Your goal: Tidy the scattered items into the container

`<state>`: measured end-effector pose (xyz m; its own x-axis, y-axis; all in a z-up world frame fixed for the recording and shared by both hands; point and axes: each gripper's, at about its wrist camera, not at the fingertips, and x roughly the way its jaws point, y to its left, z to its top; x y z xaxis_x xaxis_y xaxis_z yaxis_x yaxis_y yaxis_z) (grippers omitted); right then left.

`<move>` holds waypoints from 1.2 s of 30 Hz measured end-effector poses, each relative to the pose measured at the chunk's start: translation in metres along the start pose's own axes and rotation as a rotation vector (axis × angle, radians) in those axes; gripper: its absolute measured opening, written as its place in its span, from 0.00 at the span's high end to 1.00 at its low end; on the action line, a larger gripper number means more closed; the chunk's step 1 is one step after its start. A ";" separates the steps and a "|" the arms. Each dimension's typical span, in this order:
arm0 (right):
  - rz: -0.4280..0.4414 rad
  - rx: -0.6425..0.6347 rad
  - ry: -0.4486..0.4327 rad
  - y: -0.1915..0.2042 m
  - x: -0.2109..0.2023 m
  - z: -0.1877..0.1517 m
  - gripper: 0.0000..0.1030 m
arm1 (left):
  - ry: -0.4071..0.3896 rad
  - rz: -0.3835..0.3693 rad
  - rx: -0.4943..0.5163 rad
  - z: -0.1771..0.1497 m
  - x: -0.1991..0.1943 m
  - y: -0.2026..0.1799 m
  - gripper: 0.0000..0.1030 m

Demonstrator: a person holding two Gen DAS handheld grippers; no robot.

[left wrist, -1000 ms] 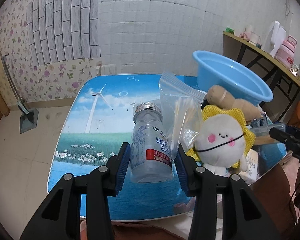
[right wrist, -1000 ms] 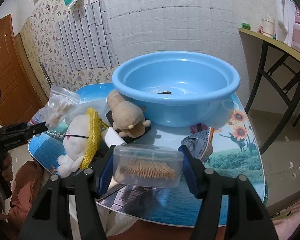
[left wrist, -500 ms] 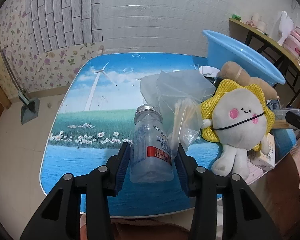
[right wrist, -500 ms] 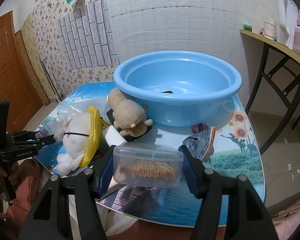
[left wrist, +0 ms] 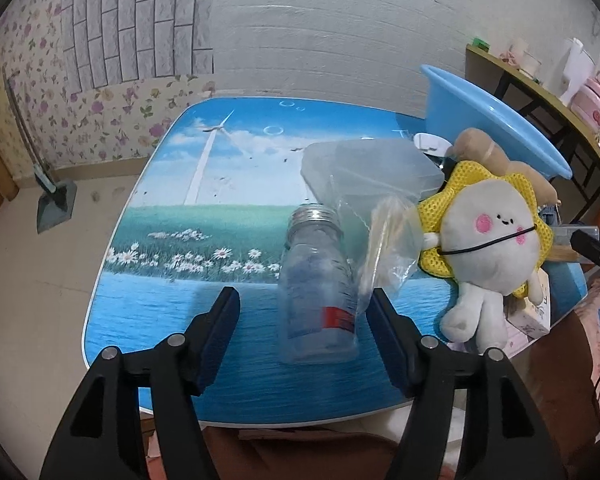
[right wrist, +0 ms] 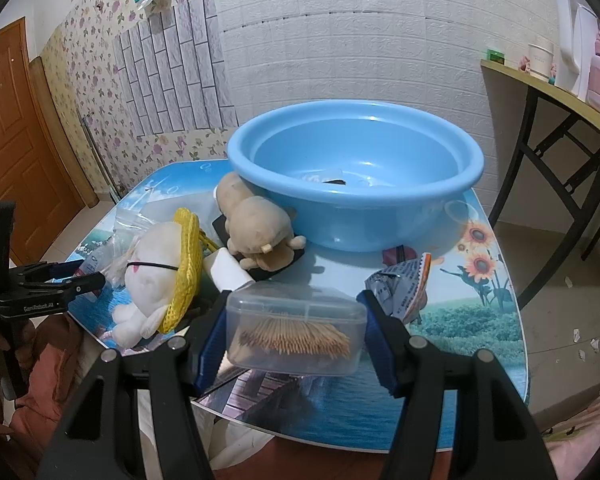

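My left gripper has just been opening, and its jaws now stand apart with a clear bottle between them. The left pad is well clear of the bottle; the right pad sits just beside it and a small plastic bag of pale sticks that leans against the bottle's right side, and I cannot tell whether that pad touches either. The bottle has a metal screw cap and a red band on its label, and it rests on the table, whose top is printed with a sky, a wind turbine and daisies.

To the right of the bag lies a white plush toy with a yellow mesh frill, and behind it a brown plush toy and a clear lidded box.

My right gripper is clenched on a clear toothpick box, both blue pads pressing its ends, holding it above the near edge of the table. Beyond it stands the blue basin, with the brown plush touching its left wall and a crumpled snack packet near the front of the basin. Something small and dark lies on the basin's floor; I cannot tell what.
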<state>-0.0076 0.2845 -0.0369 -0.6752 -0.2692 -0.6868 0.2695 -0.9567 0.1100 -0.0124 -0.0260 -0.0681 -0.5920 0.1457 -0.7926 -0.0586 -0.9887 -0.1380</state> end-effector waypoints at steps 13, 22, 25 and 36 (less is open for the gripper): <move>0.002 0.003 -0.003 0.001 -0.001 0.000 0.41 | -0.033 0.014 0.025 0.002 -0.007 0.001 0.60; 0.004 -0.008 -0.036 0.000 -0.012 0.005 0.41 | -0.117 0.035 0.012 0.017 -0.036 0.003 0.60; 0.010 -0.005 -0.056 -0.001 -0.018 0.009 0.41 | -0.147 0.031 0.016 0.023 -0.045 -0.002 0.60; 0.016 0.006 -0.062 -0.003 -0.021 0.009 0.41 | -0.185 0.000 0.048 0.036 -0.055 -0.018 0.60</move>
<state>-0.0006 0.2918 -0.0163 -0.7123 -0.2910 -0.6387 0.2770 -0.9527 0.1251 -0.0073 -0.0173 -0.0008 -0.7293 0.1414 -0.6694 -0.0942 -0.9898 -0.1065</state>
